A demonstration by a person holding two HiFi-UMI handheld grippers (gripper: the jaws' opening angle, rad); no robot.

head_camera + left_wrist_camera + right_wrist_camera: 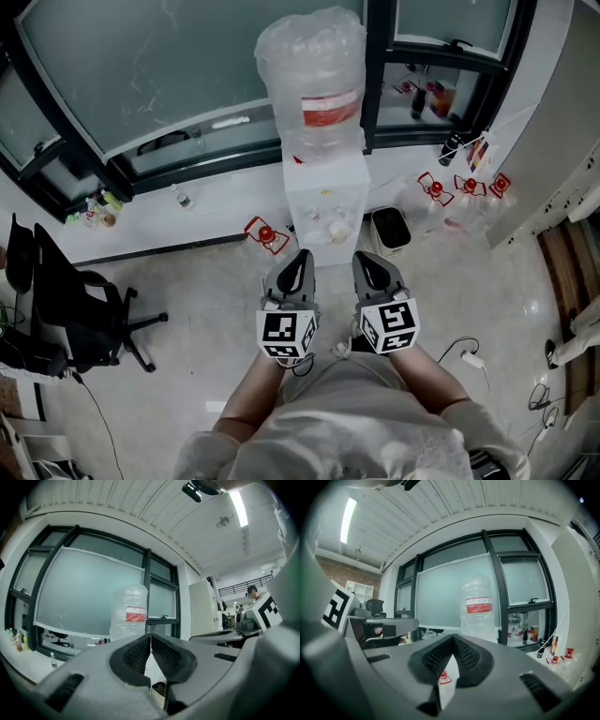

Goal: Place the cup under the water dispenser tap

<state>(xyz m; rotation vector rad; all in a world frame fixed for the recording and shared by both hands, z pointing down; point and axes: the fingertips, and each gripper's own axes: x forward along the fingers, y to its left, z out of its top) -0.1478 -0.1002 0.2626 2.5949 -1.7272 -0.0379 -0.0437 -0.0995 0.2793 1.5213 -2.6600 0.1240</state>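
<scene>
My left gripper (301, 258) and right gripper (364, 261) hang side by side just before the water dispenser (323, 192). Both are closed on nothing.

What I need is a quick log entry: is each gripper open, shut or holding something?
Left gripper: shut, empty.
Right gripper: shut, empty.

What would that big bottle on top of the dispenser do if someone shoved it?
The bottle is large and sits high on the narrow dispenser, so a hard shove would probably rock it. Its crinkled, glossy surface looks slippery to grip. I cannot tell how full it is, so its weight stays a guess.
</scene>
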